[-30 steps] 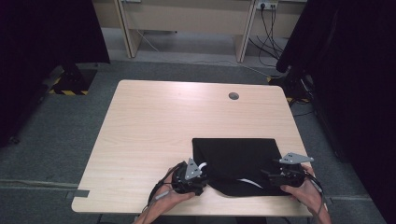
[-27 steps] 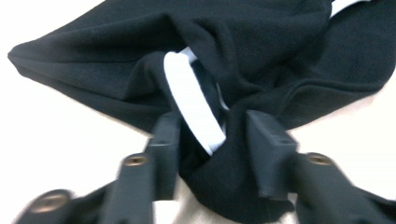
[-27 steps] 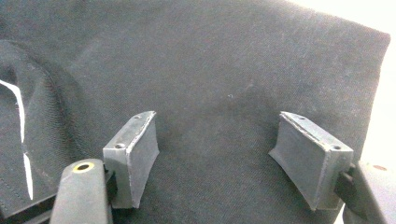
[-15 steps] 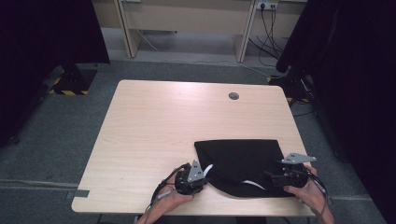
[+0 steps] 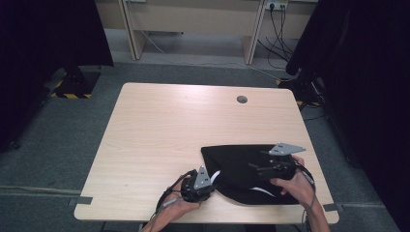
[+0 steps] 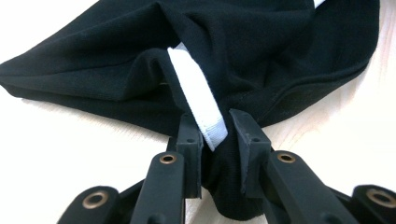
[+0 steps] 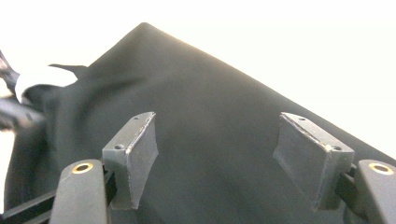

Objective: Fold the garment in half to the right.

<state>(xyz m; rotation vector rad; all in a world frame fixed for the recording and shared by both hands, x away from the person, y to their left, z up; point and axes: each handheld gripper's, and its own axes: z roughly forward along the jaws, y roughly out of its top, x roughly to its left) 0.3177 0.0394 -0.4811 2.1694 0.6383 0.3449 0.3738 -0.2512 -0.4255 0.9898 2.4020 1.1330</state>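
Garment: black cloth [image 5: 241,169], folded flat on the near right part of the worktop [image 5: 164,125]; its near left corner is bunched and drawn to a point.
White strip: a white band [image 6: 198,100] sewn into the cloth runs down into the bunched corner; another pale streak [image 5: 261,191] shows near the cloth's front edge.
Left gripper: left gripper [image 6: 215,140] sits low at the cloth's near left corner. Jaws have just been closing and now pinch the bunched black fabric and the end of the white band between the pads.
Right gripper: right gripper [image 7: 215,154] hangs over the right half of the cloth, jaws wide apart, nothing between them, pads clear of the fabric below.
Hands: right hand [image 5: 295,186] at the front right edge; left hand [image 5: 179,205] at the front edge, cable trailing off it.
Around: round grommet hole [image 5: 241,99] toward the far right of the worktop, well apart from the cloth. Grey carpet [image 5: 58,145] all round; black curtains [image 5: 48,34] left and right; cables [image 5: 278,24] by the back wall.
In the way: rest of the worktop bare wood.
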